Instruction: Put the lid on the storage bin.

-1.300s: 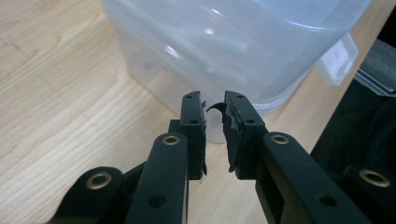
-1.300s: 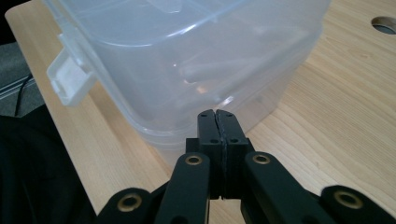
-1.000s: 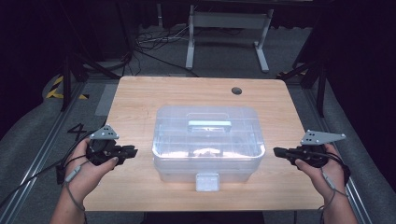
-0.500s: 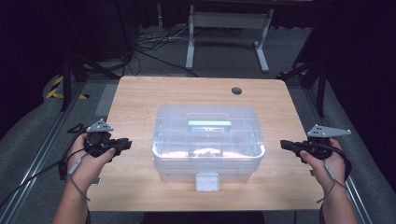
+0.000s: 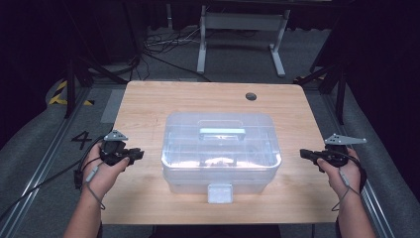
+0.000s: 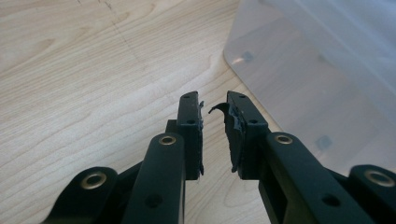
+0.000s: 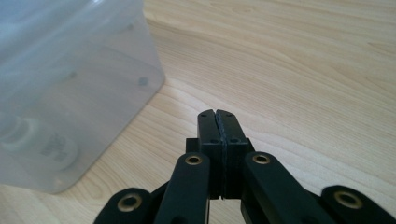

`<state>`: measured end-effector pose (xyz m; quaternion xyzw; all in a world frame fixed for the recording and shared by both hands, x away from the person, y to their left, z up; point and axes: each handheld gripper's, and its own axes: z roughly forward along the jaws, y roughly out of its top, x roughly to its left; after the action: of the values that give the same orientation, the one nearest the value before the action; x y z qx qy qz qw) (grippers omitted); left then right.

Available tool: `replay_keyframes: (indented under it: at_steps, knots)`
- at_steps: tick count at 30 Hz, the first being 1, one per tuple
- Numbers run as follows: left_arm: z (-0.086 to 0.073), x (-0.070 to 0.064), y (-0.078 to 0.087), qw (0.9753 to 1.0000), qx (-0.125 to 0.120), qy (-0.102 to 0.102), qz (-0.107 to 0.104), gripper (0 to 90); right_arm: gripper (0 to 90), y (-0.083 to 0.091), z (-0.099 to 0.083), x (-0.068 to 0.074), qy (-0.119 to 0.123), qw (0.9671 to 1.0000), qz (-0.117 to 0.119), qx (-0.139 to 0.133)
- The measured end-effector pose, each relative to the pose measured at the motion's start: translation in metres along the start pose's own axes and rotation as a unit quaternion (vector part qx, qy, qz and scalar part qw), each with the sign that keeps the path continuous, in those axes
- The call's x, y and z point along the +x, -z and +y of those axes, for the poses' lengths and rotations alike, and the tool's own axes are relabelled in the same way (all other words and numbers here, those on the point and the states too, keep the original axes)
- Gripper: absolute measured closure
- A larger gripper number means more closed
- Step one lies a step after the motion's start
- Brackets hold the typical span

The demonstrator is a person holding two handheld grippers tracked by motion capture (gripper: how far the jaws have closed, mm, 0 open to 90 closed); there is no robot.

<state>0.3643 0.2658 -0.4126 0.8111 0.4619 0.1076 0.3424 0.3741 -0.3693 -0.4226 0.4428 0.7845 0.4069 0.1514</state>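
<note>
On the table (image 5: 148, 106), the left gripper (image 5: 132, 155) at nine o'clock of the plastic box (image 5: 220, 148) has jaws slightly apart, while the right gripper (image 5: 303, 153) at three o'clock has jaws pressed together.

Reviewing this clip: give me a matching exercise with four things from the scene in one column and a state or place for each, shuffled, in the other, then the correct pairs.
Things:
1. left gripper
2. right gripper
3. clear plastic box
4. round dark hole

States or places:
A. at the table's far edge
B. fingers pressed together, holding nothing
C. in the middle of the table, lid on, handle on top
D. fingers slightly apart, holding nothing

Pairs: 1-D, 2-B, 3-C, 4-A
</note>
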Motion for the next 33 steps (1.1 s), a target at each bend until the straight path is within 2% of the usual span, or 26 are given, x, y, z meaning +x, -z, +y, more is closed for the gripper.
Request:
replay_keyframes:
  at_steps: [1,12,19,28,33]
  knots:
    - [-0.001,0.001,-0.003,1.0,0.002,0.001,-0.001,76.0,90.0,-0.004,-0.004,-0.001,0.005,0.9999,-0.01,0.008]
    - [-0.008,0.002,-0.019,0.9999,0.011,-0.01,-0.006,75.6,90.0,-0.018,-0.014,-0.006,0.002,0.9996,-0.015,0.022]
    - [-0.012,0.002,-0.027,0.9993,0.03,-0.018,-0.013,74.2,90.0,-0.026,-0.02,-0.003,0.01,0.9993,-0.021,0.03]
    - [-0.018,0.001,-0.031,0.9987,0.042,-0.025,-0.017,74.2,90.0,-0.032,-0.024,-0.001,0.014,0.999,-0.017,0.039]
    - [-0.02,-0.001,-0.034,0.9978,0.052,-0.039,-0.016,74.0,90.0,-0.035,-0.026,0.001,0.016,0.9989,-0.014,0.042]
